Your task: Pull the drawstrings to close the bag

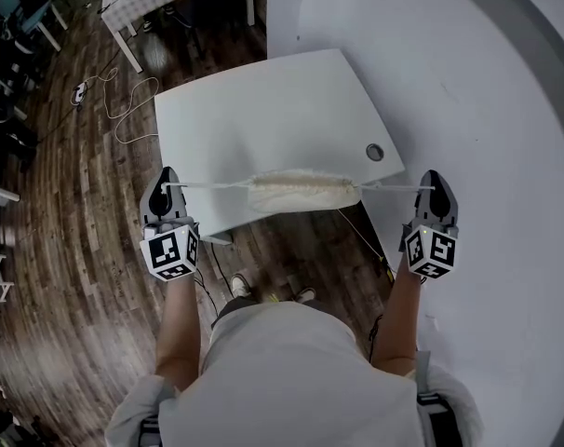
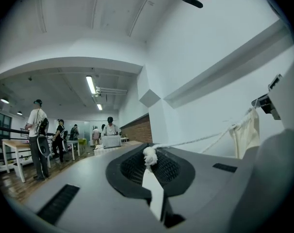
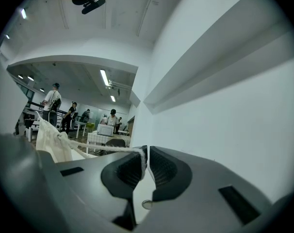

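The left hand-held gripper [image 1: 169,183] clamps the left drawstring [image 1: 212,185] at its knot, and the right hand-held gripper [image 1: 433,184] clamps the right drawstring [image 1: 394,187]. The gathered bag [image 1: 303,194] hangs taut between them above the worktop's [image 1: 263,110] near edge.

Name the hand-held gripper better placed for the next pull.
Left, probably: the left hand-held gripper pinches the drawstring at its knot, so slipping looks unlikely, with open floor beside it. The right hand-held gripper, also gripping drawstring, is beside the wall.
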{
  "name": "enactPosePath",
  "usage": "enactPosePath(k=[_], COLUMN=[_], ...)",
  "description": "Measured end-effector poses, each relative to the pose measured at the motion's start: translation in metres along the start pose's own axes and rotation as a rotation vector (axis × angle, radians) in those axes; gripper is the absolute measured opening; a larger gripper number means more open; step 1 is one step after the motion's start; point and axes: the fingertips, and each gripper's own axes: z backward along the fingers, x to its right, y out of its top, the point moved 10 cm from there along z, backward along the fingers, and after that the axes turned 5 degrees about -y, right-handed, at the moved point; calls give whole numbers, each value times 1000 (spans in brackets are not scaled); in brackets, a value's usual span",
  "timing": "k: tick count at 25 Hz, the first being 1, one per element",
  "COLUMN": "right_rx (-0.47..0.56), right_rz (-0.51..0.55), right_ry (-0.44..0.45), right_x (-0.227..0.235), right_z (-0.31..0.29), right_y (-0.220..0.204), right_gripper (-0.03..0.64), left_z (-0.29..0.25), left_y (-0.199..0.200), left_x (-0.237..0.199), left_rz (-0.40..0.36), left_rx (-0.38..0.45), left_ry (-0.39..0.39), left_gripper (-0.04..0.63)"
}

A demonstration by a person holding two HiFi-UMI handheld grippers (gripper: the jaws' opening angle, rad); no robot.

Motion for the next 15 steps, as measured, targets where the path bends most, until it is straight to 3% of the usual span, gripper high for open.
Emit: enactPosePath(k=[15], right_rx=[11], right_rz=[2], right_ry=[-40], right_x=[1], right_z=[5], right_y=[2], right_gripper=[40], left_z=[-1], left_y=[-2], left_x=[-22], left_rz=[-19], left_rx=[6], left_ry=[37], left_gripper=[17])
